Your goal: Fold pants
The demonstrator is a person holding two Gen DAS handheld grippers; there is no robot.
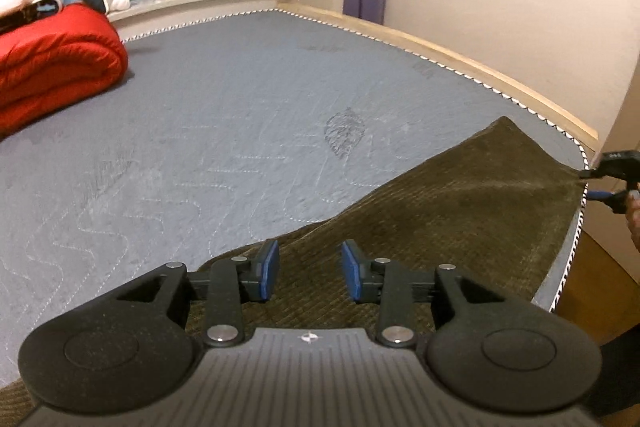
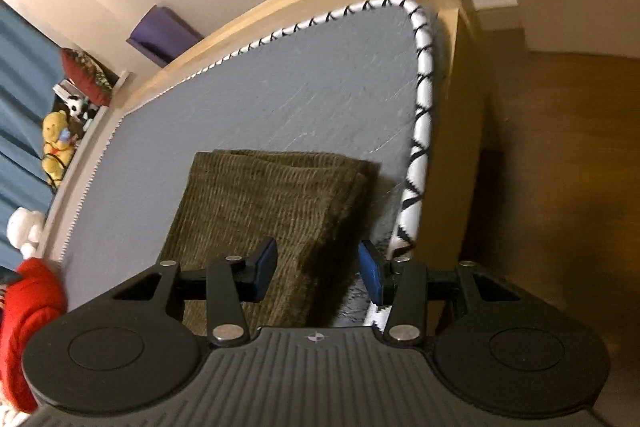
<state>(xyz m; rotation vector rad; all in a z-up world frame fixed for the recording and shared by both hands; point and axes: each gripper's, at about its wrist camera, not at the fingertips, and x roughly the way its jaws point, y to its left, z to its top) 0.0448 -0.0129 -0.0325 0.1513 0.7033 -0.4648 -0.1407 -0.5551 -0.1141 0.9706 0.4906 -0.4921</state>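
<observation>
Pants (image 1: 460,203): olive, lying on grey mattress (image 1: 200,131)
Left gripper (image 1: 310,269): jaws apart, holding nothing
Right gripper (image 2: 318,269): jaws apart, empty

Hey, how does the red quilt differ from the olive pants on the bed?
The red quilt is bright red; the pants are dull olive with a ribbed weave. The quilt is rolled into a thick bundle; the pants lie spread in thin layers. In the left wrist view, the quilt sits at the left of the grey mattress and the pants near its right edge. Both rest on the mattress.
</observation>
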